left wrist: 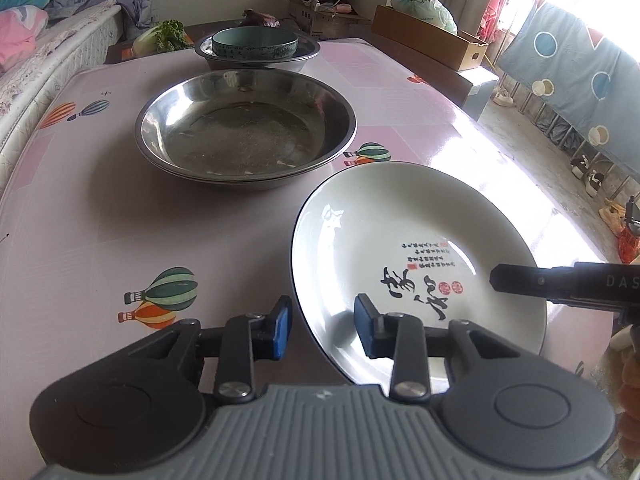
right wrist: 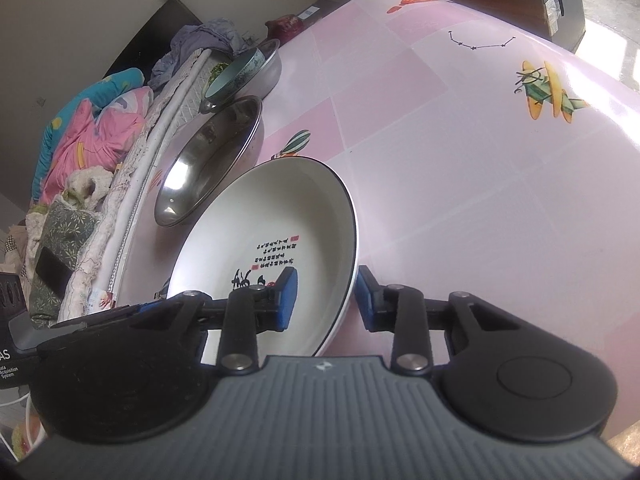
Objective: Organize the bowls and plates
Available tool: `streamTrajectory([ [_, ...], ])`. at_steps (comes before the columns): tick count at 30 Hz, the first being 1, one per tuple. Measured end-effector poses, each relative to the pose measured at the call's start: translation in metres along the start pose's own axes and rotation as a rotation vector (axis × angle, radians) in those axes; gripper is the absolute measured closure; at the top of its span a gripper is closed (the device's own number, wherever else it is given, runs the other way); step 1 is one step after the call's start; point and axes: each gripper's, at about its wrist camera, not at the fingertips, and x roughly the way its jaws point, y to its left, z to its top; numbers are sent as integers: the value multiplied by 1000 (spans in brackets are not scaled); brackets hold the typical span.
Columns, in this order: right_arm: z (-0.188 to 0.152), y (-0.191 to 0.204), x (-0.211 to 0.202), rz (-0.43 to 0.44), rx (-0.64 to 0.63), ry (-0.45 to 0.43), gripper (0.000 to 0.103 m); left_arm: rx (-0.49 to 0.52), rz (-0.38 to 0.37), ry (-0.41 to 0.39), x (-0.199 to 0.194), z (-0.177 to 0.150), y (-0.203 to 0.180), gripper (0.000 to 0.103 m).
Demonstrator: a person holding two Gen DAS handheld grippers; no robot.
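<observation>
While both grippers close in on it from opposite sides, the white plate [left wrist: 404, 256] with black calligraphy sits on the pink table [left wrist: 100, 216] in the lower right of the left wrist view, its rim already between both pairs of fingers. The left gripper [left wrist: 324, 330] straddles the plate's near left edge: one blue pad lies outside the rim over the cloth, the other over the plate's inner slope. Its fingers stand fairly narrow, with a gap showing on each side of the rim, so no clamp yet as far as I can tell. The right gripper [right wrist: 326, 296] does likewise at the opposite edge, in the lower middle of its own view, one pad inside the plate and one outside, also narrow but apparently not pressing. Beyond the plate, toward the upper middle, lie the large steel basin [left wrist: 246, 128] and, further back, a teal bowl [left wrist: 254, 42] nested in a second steel basin [left wrist: 308, 54]. Judging by this, the plate goes up and away toward that row.
</observation>
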Motion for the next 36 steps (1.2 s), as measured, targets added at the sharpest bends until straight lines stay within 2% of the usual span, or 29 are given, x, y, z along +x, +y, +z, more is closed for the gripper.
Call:
streamTrajectory([
  [4, 5, -3, 2, 3, 10, -5, 77, 1, 6, 0, 2, 2, -2, 71],
  [11, 17, -9, 10, 5, 12, -25, 78, 16, -10, -2, 7, 7, -4, 71],
  [20, 20, -9, 15, 4, -5, -32, 79, 59, -12, -10, 16, 15, -6, 60],
  [30, 21, -6, 18, -5, -31, -49, 77, 78, -9, -24, 18, 14, -12, 51],
  [33, 20, -5, 18, 1, -41, -57, 71, 83, -3, -32, 18, 13, -13, 50],
  [36, 19, -1, 19, -13, -65, -63, 70, 78, 4, -31, 17, 13, -15, 50],
])
